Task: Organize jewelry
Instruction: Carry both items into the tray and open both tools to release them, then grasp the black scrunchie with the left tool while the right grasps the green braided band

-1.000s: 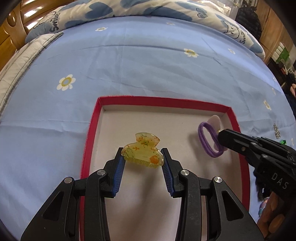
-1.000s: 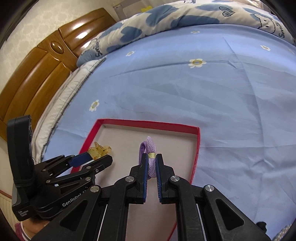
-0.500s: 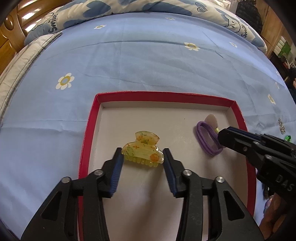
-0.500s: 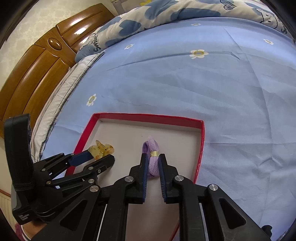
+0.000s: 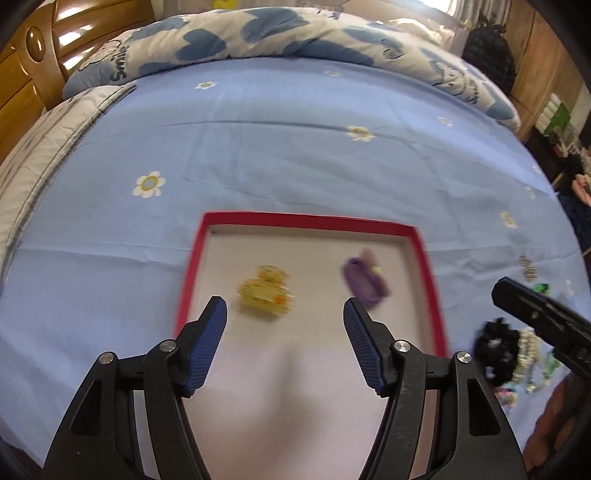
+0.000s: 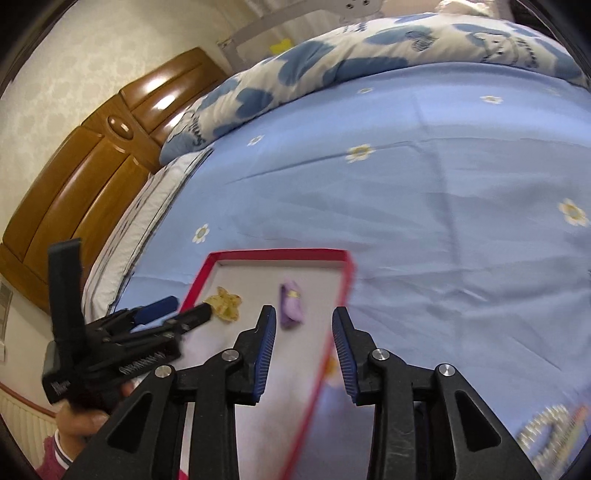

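A red-rimmed tray (image 5: 428, 266) (image 6: 280, 254) with a pale floor lies on the blue bedsheet. In it rest a yellow claw hair clip (image 5: 266, 291) (image 6: 225, 303) and a purple hair tie (image 5: 365, 284) (image 6: 291, 305), both blurred. My left gripper (image 5: 285, 320) hangs above and behind the clip, its jaws opening with nothing between them. My right gripper (image 6: 303, 325) is raised over the tray's right rim, its jaws opening and empty, the hair tie lying just beyond its left finger. The left gripper (image 6: 177, 313) also shows in the right wrist view, the right gripper (image 5: 532, 306) in the left.
A heap of loose jewelry and a black scrunchie (image 5: 495, 350) lies on the sheet right of the tray; beaded pieces (image 6: 546, 424) show at the lower right. A patterned quilt (image 5: 258, 33) and wooden headboard (image 6: 92, 177) bound the far side. A hand (image 6: 85, 424) holds the left gripper.
Both grippers let go and pulled up and back: the left released the yellow clip, the right released the purple hair tie. Both items now lie in the tray and both jaws stand wider.
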